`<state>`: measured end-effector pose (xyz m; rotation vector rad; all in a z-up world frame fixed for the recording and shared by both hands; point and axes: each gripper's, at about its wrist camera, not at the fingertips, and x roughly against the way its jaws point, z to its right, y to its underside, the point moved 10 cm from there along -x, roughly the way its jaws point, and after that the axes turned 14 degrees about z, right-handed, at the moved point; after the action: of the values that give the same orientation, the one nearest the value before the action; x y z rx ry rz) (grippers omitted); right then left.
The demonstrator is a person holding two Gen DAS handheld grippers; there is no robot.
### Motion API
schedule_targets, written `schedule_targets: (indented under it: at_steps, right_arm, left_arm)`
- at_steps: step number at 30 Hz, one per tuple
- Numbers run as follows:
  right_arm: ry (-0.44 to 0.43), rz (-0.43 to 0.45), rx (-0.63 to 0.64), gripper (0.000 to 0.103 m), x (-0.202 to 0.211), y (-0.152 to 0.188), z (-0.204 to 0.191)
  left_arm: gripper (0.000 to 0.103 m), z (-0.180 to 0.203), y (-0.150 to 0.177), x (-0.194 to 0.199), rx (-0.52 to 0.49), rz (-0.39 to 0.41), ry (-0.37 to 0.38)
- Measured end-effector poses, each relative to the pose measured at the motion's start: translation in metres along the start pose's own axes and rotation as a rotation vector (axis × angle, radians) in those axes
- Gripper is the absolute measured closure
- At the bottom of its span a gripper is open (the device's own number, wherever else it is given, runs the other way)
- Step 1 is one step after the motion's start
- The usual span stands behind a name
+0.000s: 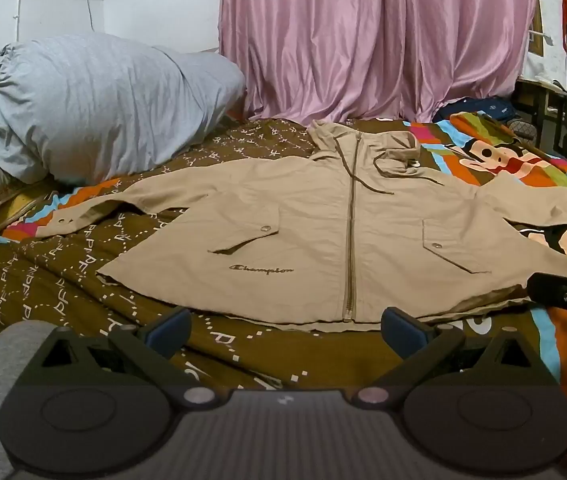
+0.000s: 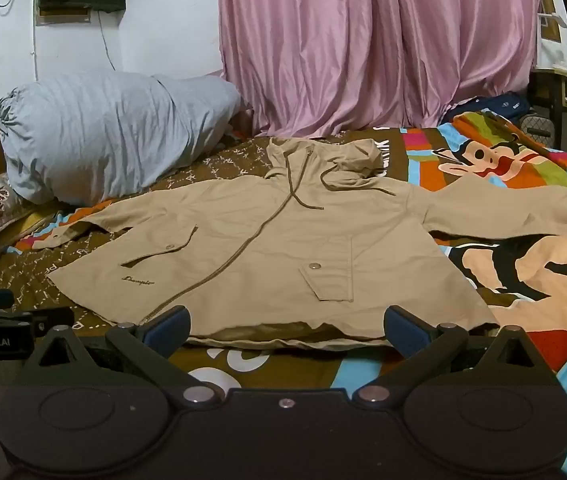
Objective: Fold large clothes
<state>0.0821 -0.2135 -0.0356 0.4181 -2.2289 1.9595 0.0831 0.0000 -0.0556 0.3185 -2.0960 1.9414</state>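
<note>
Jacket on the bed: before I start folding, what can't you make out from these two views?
- Jacket right sleeve end: cut off by the frame edge in both wrist views.
- Left cuff: too small and flat-angled to judge in the right wrist view.
- Jacket's back side: hidden against the bedsheet.
- Hood: bunched; its layout is unclear.

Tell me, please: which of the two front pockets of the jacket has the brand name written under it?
The pocket on the pillow side of the zipper; the name sits just below its flap. The other pocket has none.

Tan jacket (image 1: 315, 236), pink curtain (image 1: 375, 40)
</note>
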Motion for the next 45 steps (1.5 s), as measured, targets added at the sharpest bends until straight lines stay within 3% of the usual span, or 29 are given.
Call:
schedule_targets:
  at_steps: [45]
  right_arm:
    - [-0.004, -0.005, -0.016, 0.001, 0.0003, 0.0, 0.0027]
  left_arm:
    - [0.0, 0.0, 0.0001, 0.0001, 0.0, -0.001, 0.0]
